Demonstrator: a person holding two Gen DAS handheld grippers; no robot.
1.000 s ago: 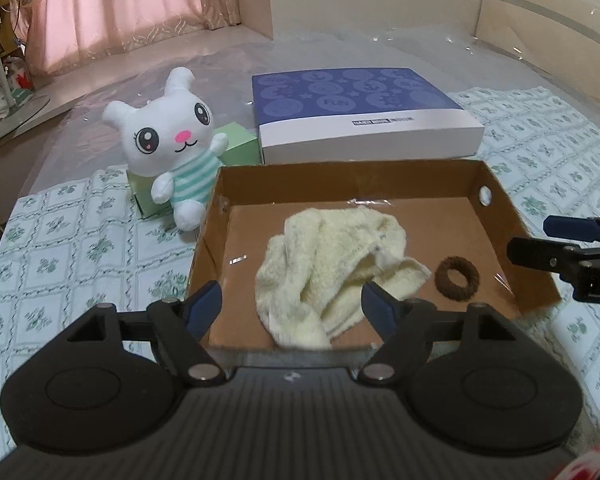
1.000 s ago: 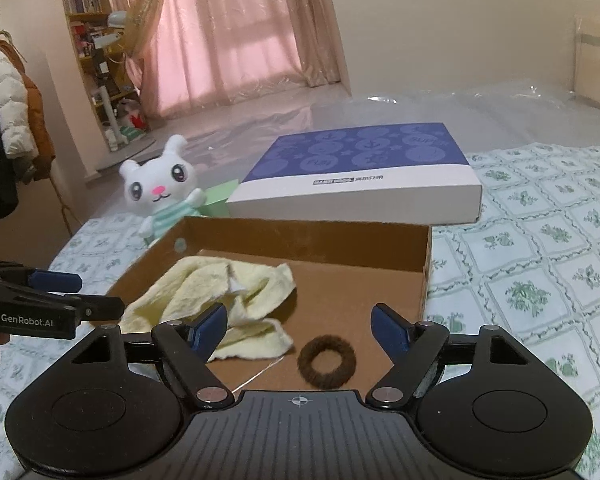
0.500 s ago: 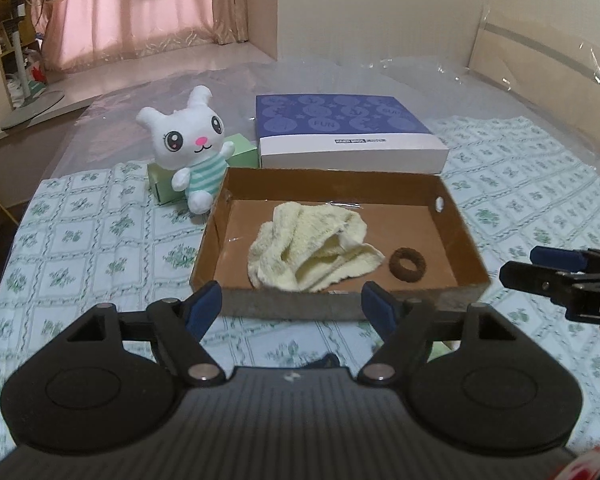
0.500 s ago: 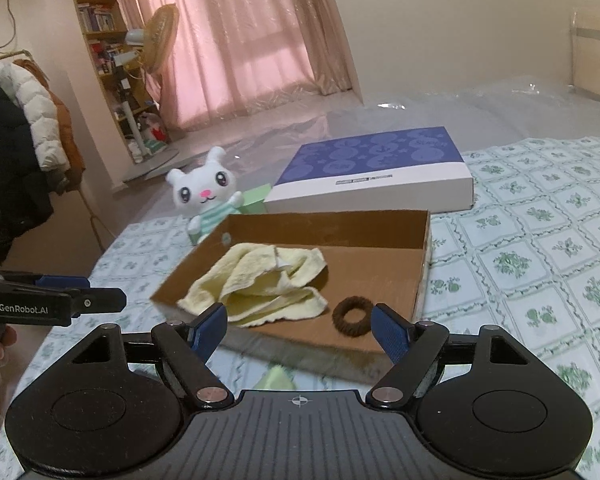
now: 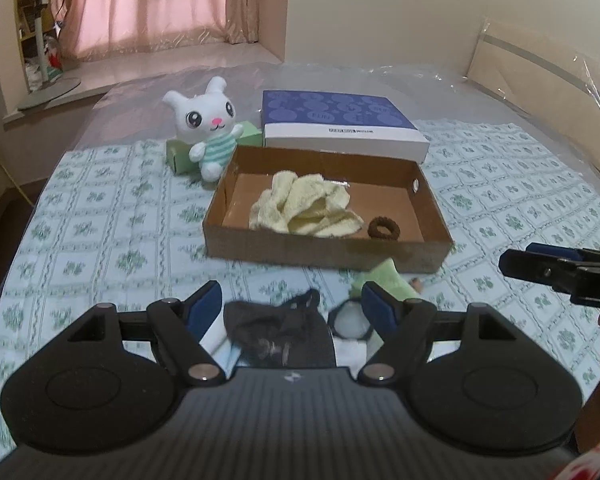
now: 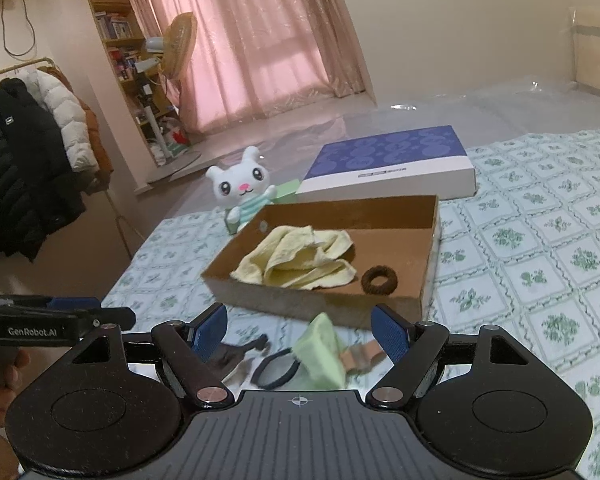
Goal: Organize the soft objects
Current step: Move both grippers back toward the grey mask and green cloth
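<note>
A brown cardboard box (image 5: 324, 250) (image 6: 320, 300) lies open on the bed with a crumpled yellow cloth (image 5: 306, 210) (image 6: 296, 258) and a brown hair tie (image 5: 383, 227) (image 6: 379, 279) inside. A white rabbit plush (image 5: 208, 130) (image 6: 242, 188) leans on a green box behind its far left corner. In front of the cardboard box lie a black pouch (image 5: 276, 326) (image 6: 236, 354), a green soft item (image 5: 386, 278) (image 6: 320, 350) and a black-rimmed round thing (image 6: 274, 370). My left gripper (image 5: 292, 308) hangs open and empty above the pouch. My right gripper (image 6: 300, 328) is open and empty too, over the green item.
A blue and white flat box (image 5: 340, 124) (image 6: 392, 164) lies behind the cardboard box. The bed carries a green-patterned sheet (image 5: 112, 216) and clear plastic farther back. Coats (image 6: 24, 168) hang at the left; a fan and a bookshelf stand by pink curtains.
Both grippers have drawn back and up from the cardboard box, still open. The box now looks smaller, and the pouch and green item in front of it have come into view.
</note>
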